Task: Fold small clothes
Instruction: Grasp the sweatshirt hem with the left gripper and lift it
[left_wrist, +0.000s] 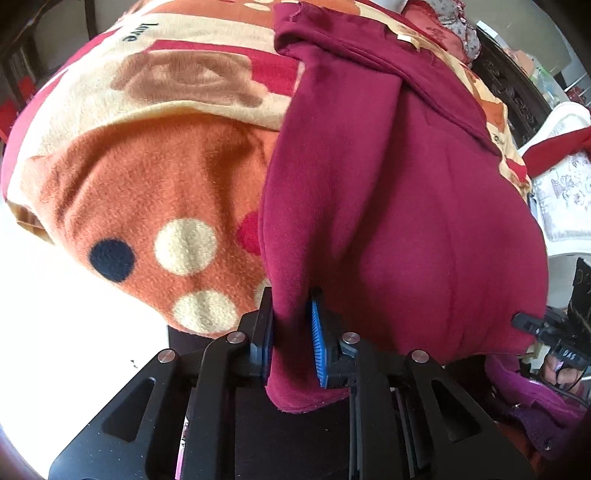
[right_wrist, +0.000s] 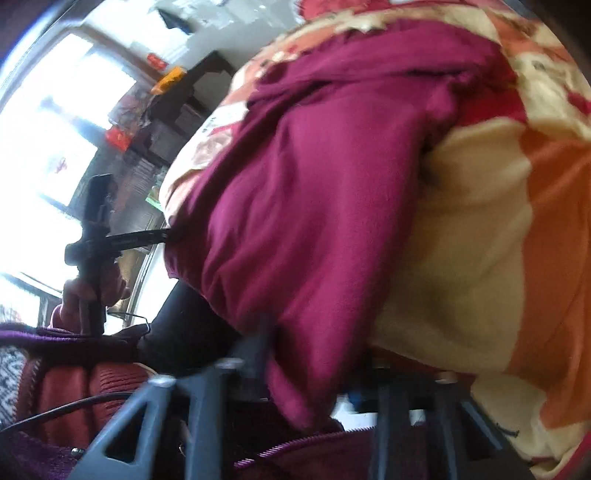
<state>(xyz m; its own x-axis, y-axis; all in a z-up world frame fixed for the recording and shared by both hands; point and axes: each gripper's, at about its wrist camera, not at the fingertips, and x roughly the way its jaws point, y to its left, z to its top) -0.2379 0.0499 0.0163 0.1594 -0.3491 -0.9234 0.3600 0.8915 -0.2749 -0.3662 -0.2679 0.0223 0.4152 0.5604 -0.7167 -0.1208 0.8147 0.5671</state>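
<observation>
A maroon fleece garment lies on an orange, cream and red patterned blanket. My left gripper is shut on the garment's near left corner, with the cloth pinched between its blue pads. In the right wrist view the garment runs down into my right gripper, which is shut on its near edge; that view is motion-blurred. The right gripper also shows at the garment's right edge in the left wrist view. The left gripper also shows at the garment's left edge in the right wrist view.
The blanket covers the whole work surface. Dark carved furniture and a white embroidered cushion stand at the right. A bright window is at the left in the right wrist view. My purple sleeve is near the lower right.
</observation>
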